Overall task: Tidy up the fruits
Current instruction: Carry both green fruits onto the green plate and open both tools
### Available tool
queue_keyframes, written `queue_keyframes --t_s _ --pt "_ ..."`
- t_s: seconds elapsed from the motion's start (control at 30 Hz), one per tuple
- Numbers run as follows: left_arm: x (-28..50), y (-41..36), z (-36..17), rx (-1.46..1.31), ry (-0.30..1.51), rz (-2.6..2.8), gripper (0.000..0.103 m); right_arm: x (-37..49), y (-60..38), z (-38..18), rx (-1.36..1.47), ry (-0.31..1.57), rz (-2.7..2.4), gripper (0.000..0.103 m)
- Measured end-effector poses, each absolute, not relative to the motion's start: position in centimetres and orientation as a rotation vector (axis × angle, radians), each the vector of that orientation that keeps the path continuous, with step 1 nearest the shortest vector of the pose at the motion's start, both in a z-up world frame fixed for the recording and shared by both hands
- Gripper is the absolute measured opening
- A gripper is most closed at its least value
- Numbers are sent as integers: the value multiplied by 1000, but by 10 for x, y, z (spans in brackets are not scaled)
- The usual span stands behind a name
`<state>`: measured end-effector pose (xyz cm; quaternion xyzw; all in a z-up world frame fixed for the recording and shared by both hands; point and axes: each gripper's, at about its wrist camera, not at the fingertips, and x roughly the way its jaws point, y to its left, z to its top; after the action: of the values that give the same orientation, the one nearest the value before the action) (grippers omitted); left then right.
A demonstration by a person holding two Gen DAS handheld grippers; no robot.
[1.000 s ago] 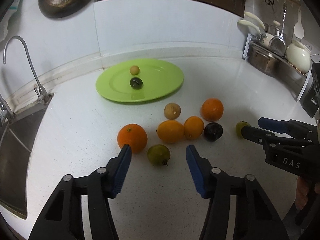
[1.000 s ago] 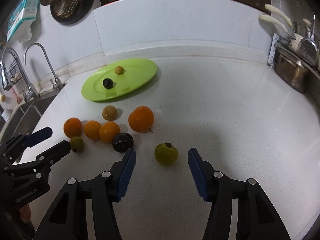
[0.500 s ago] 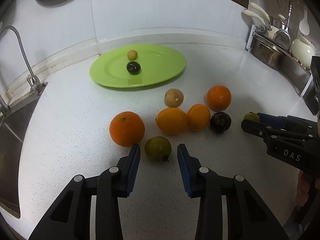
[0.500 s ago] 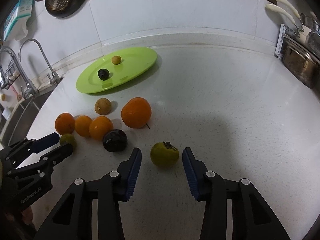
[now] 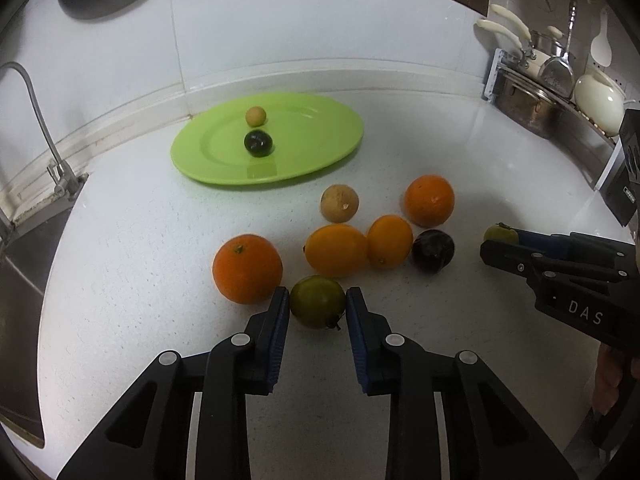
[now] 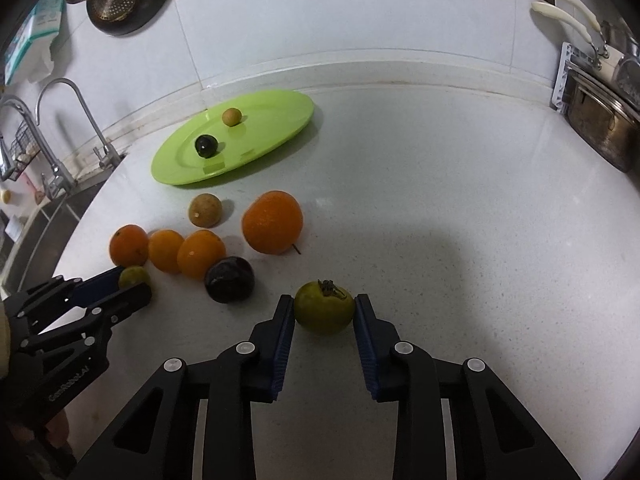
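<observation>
On the white worktop (image 5: 120,280), the left gripper (image 5: 318,306) has just closed its blue pads on a green fruit (image 5: 317,301) near the front edge, beside a large orange (image 5: 247,269). The right gripper (image 6: 324,312) has also just closed, on a second green fruit with a stem (image 6: 324,307). The green plate (image 6: 276,120) near the back edge carries one dark fruit (image 6: 206,145) and one small yellow fruit (image 6: 231,116).

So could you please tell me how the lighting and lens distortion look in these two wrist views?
Left wrist view: fisheye bends the wall edge, corners go black, and a pale glare patch sits on the green plate. Right wrist view: same curving, with a broad soft shadow on the counter behind the green fruit.
</observation>
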<state>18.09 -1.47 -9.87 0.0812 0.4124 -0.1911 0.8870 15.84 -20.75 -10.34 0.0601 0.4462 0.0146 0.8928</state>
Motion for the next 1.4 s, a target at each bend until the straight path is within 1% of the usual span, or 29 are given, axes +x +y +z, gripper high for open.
queue_keyframes --t_s 0.8,1.4 --pt "164 10 -42 163 712 -423 29 150 -169 -54 97 817 128 31" --pt "190 30 -14 161 644 -428 29 182 -143 -22 73 724 200 31"
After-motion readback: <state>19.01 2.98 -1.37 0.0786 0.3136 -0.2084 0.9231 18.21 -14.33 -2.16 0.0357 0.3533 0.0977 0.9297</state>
